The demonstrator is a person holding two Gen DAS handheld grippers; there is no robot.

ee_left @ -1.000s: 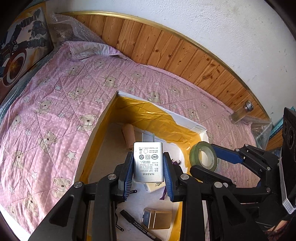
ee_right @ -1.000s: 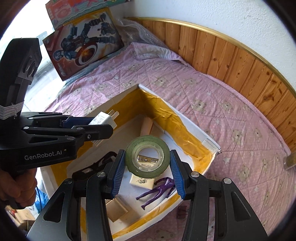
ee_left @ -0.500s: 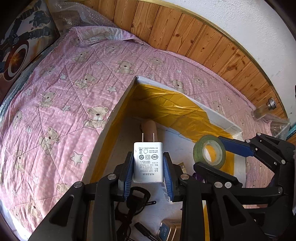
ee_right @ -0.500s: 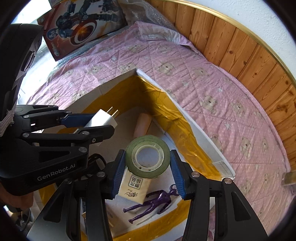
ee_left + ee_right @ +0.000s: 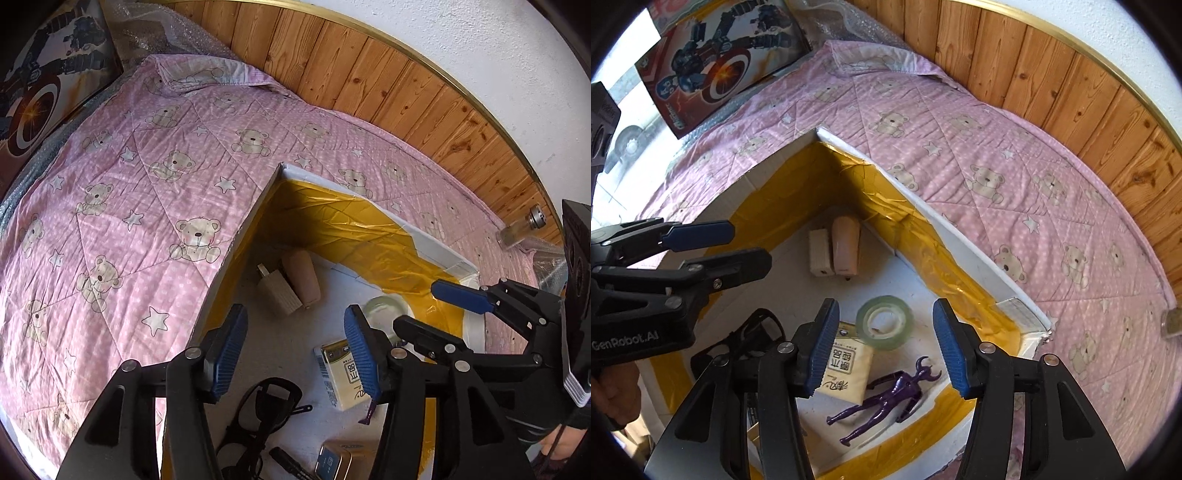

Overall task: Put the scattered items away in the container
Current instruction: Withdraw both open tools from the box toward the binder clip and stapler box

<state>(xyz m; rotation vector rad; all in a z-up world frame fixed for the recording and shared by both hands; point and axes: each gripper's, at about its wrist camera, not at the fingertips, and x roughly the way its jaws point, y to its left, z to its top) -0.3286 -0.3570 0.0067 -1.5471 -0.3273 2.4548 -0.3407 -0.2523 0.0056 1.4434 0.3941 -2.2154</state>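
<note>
I see both tools spread wide and empty: the left tool (image 5: 293, 352) and right tool (image 5: 882, 345) hover over the box (image 5: 960, 236). The charger (image 5: 819, 251) lies inside, its long axis running near-to-far, prongs toward the far corner; the tape roll (image 5: 885, 326) lies flat. The box sits on a pink bear quilt (image 5: 147, 166) by wood panelling (image 5: 388, 88).

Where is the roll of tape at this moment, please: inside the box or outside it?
Inside: the tape roll lies flat on the box floor.

The right fingers (image 5: 460, 295) partly hide the tape roll (image 5: 384, 308).
</note>
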